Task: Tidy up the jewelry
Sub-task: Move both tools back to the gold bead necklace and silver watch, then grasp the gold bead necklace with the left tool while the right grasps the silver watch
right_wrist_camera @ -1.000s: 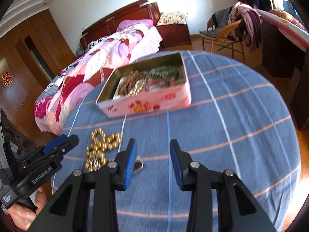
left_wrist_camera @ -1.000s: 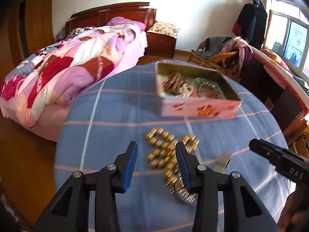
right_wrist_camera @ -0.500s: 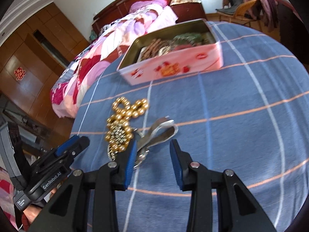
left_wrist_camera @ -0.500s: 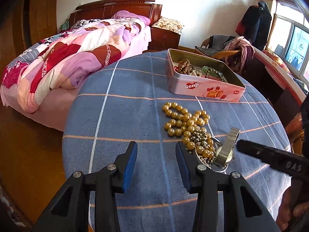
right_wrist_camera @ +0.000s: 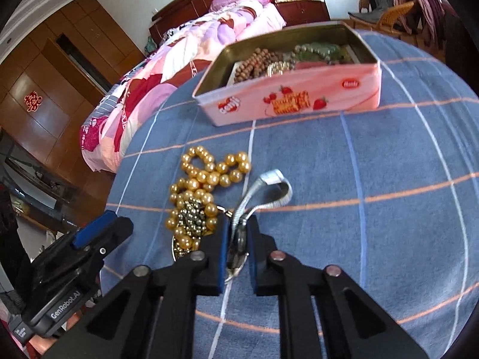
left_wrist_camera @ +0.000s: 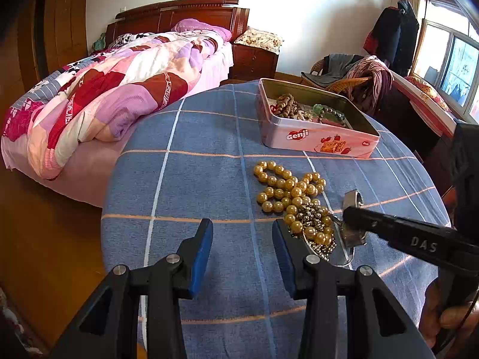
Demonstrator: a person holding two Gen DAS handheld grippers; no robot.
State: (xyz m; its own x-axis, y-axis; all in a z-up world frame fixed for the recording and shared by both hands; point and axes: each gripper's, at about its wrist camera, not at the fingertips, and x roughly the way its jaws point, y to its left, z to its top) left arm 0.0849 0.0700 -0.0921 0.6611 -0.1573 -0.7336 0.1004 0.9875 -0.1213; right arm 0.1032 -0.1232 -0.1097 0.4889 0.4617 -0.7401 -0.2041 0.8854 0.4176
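1. Right claw (right_wrist_camera: pixel 236 239): jaws closed to a narrow gap, clamped on the silver watch (right_wrist_camera: pixel 257 200) at its case. The metal band loops up toward 12 o'clock from the claw.
2. Left claw (left_wrist_camera: pixel 242 239): jaws wide apart, holding nothing, positioned above the tabletop (left_wrist_camera: pixel 194 179) with its right finger just beside the bead pile.
3. Gold bead necklace (left_wrist_camera: pixel 284 191): lies heaped on the blue checked tabletop, at 1 o'clock from the left claw and 10 o'clock from the right claw. A cluster of smaller dark metallic beads (right_wrist_camera: pixel 191 220) sits on it.
4. Pink tin (right_wrist_camera: pixel 299 101): open, at 12 o'clock beyond the necklace, well apart from it. It contains brown and green bead strands.
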